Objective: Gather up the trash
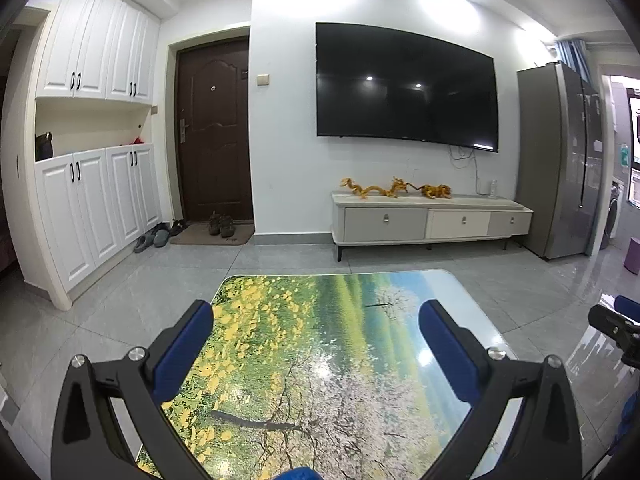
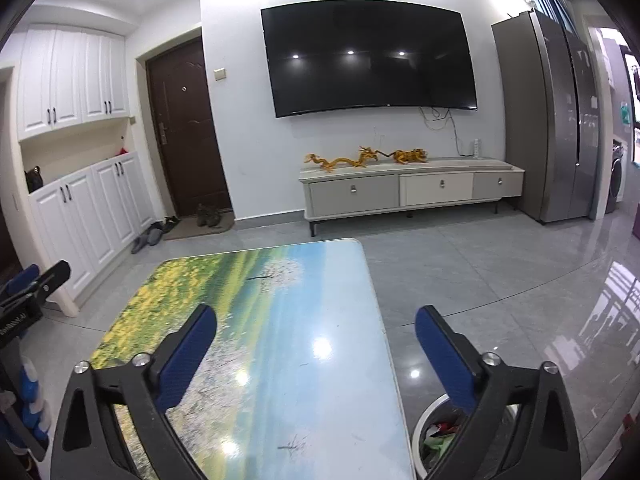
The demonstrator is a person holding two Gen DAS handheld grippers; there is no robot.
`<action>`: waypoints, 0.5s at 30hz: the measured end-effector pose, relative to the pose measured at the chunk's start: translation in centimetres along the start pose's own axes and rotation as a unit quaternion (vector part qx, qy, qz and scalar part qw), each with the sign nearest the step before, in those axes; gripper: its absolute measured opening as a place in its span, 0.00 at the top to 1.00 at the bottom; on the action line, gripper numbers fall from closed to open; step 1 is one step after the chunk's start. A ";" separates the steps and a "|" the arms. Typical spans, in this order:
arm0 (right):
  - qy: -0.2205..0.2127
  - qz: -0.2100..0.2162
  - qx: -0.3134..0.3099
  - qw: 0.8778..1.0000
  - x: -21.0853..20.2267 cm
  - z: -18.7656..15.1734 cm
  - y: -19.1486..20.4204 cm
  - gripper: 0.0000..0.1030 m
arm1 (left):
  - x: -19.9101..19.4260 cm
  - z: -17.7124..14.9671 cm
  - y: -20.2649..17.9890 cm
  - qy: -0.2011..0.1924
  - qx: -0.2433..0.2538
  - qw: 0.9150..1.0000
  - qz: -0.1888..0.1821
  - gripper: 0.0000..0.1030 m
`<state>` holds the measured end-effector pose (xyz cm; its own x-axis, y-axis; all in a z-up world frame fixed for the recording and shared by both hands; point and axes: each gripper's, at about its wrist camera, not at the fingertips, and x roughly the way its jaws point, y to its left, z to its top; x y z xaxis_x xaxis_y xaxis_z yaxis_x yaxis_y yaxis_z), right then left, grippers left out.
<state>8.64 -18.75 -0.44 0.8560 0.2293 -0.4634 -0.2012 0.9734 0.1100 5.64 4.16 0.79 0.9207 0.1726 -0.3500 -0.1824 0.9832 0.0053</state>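
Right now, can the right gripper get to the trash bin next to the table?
Probably yes. The right gripper is open and empty, and the white trash bin sits on the floor just below its right finger, beside the table edge. Nothing visible blocks the way down to it.

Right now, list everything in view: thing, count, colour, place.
table: one, landscape print top, nearest, below both tools
trash bin: one, white rim, scraps inside, on the floor right of the table
TV: one, black, on the far wall
TV cabinet: one, white and grey, under the TV
dragon figure: one, golden, on the TV cabinet
door: one, dark brown, left of the TV
shoes: several, dark, by the door
cupboards: one unit, white, left wall
fridge: one, silver, far right
left tool: one, black with blue pads, open, empty
right tool: one, black with blue pads, open, empty
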 end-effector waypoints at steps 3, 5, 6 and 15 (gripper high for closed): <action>0.000 -0.012 0.001 1.000 1.0 0.1 -0.2 0.00 | 1.1 0.1 0.3 0.003 -0.002 1.000 0.006 0.00; 0.003 -0.019 0.005 1.000 1.9 0.3 -0.5 0.00 | 1.9 0.1 0.3 0.005 -0.003 1.000 0.013 0.00; 0.004 -0.022 0.006 1.000 2.1 0.3 -0.6 0.00 | 2.3 0.0 0.2 0.006 -0.003 1.000 0.015 0.00; 0.013 -0.042 0.008 0.999 4.9 0.4 -1.3 0.00 | 5.1 -0.2 -1.0 0.016 -0.005 1.000 0.010 0.00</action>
<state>13.28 -18.87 -2.48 0.8570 0.1460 -0.4942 -0.1209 0.9892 0.0827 10.42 4.02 -1.22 0.9055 0.1909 -0.3791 -0.2049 0.9788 0.0036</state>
